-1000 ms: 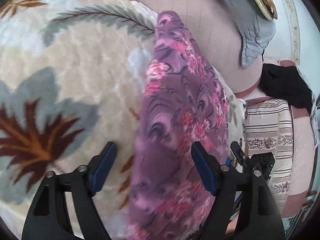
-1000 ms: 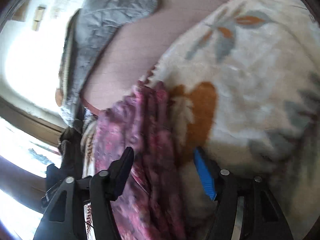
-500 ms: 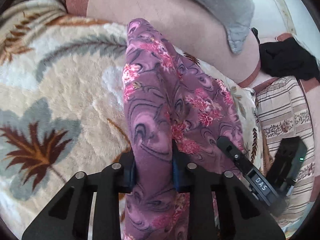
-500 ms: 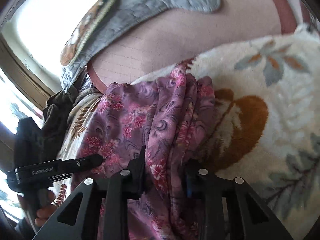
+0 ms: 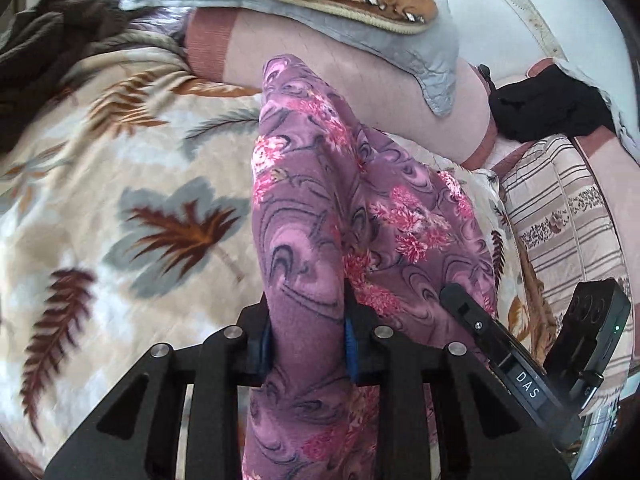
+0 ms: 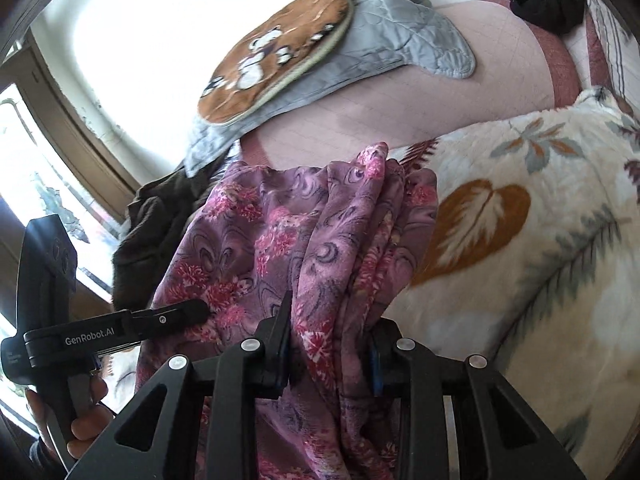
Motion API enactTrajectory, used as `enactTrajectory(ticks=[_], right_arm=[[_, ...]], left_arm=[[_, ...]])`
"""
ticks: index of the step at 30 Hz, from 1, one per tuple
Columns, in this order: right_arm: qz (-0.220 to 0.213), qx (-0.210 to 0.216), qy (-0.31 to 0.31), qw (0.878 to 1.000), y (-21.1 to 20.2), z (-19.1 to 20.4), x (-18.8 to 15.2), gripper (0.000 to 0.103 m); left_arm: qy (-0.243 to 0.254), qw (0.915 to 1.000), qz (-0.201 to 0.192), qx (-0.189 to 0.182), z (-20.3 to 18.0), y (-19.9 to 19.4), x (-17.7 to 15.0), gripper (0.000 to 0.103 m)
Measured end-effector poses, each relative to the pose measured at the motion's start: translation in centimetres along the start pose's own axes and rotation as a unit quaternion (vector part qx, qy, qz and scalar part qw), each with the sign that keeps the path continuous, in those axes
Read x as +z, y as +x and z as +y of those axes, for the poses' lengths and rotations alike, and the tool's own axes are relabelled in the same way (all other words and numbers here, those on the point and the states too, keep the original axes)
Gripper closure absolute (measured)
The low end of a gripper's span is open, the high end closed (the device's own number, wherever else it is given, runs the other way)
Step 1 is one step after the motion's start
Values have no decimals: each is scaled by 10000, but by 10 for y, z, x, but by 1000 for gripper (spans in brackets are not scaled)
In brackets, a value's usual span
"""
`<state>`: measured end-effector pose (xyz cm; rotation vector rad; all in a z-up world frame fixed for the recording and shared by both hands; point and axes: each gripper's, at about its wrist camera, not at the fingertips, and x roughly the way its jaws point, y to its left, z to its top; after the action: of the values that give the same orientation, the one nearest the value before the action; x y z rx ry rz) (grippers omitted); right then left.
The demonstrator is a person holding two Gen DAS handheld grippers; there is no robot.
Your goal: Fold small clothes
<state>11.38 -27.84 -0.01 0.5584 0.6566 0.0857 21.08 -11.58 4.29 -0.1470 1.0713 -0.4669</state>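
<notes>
A purple garment with pink flowers hangs bunched between both grippers, lifted above a cream blanket with leaf prints. My left gripper is shut on one edge of the garment. My right gripper is shut on another bunched edge of the garment. The right gripper also shows at the lower right of the left wrist view. The left gripper shows at the lower left of the right wrist view. The far end of the garment trails toward a pink bolster.
A pink bolster lies behind the garment, with a grey quilted cloth and a brown round cushion on it. A dark brown garment lies far left, a black one far right. A striped pillow is at the right.
Both grippers went from open beside the garment to shut on it. They have since lifted and pulled back, so the garment hangs up off the blanket.
</notes>
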Motion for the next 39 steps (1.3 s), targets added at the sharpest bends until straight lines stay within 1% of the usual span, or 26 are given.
enactTrajectory(ticks=[4,6,10,11,13,14,16,17,19,21,22,23,24,25,27,28,29,30,31,32,33,34,35,36,37,39], right_arm=[[55,129,41,9999,-9,22,-26,73],[162,219,45,9996,-10,33,-44,73],[469,458,112,9978,-10,48,-83,73],[561,508,120,9971,-10,51,-95,73],[718,583,135,9956,-6,53,-114,73],[831,580,153,9947,-1,52,-128,72],[1107,438,186,9927,13,47,-148,71],[1256,262,185,9916,21,42,-160,66],[1122,415,324,9923,16,36,-160,63],[1093,352,426,9925,7,32,-150,62],[909,221,442,9946,-1,31,-141,62],[676,125,469,9965,-8,30,-132,60],[451,118,507,9976,-13,31,-123,60],[270,202,518,9981,-15,33,-115,60],[122,291,375,9988,-8,42,-100,64],[122,302,265,9991,-2,48,-93,68],[140,325,139,9993,5,54,-89,75],[166,338,-24,9993,15,60,-84,79],[201,319,-85,9993,21,61,-84,85],[285,232,-130,9992,33,61,-84,85],[352,85,-155,9992,41,59,-88,85],[542,-294,-223,9978,57,52,-92,88],[718,-455,-240,9961,67,47,-95,98],[749,-410,-206,9961,74,39,-98,101],[683,-316,-151,9970,74,37,-97,102],[745,-198,-7,9970,72,32,-94,102]], left_arm=[[-18,9999,-23,155,17,-27,-28,78],[-73,9998,8,209,29,-39,-44,78],[-329,9991,174,178,64,-55,-80,78],[-400,9988,230,157,77,-57,-94,78],[-523,9979,339,150,93,-55,-113,77],[-612,9969,472,148,104,-49,-124,76],[-741,9942,734,258,120,-35,-138,74],[-795,9926,846,369,128,-29,-146,66],[-856,9935,726,162,138,-34,-152,64],[-828,9951,541,70,142,-49,-148,65],[-781,9961,414,65,141,-55,-145,65],[-681,9975,161,47,137,-64,-138,65],[-625,9980,54,34,135,-68,-134,64],[-538,9985,-47,21,129,-69,-126,63],[-297,9994,-125,90,118,-63,-111,57],[-163,9995,-145,220,110,-55,-103,55],[-10,9991,-151,392,103,-44,-95,55],[85,9986,-117,507,98,-34,-89,55],[162,9977,0,662,94,-17,-81,55],[182,9967,55,785,96,-7,-78,55],[211,9951,76,962,100,3,-74,55],[249,9926,105,1183,102,14,-73,55],[309,9906,178,1324,107,27,-73,52],[348,9896,239,1377,114,34,-75,49],[340,9892,262,1400,119,40,-75,42],[90,9922,255,1218,129,39,-73,41]])
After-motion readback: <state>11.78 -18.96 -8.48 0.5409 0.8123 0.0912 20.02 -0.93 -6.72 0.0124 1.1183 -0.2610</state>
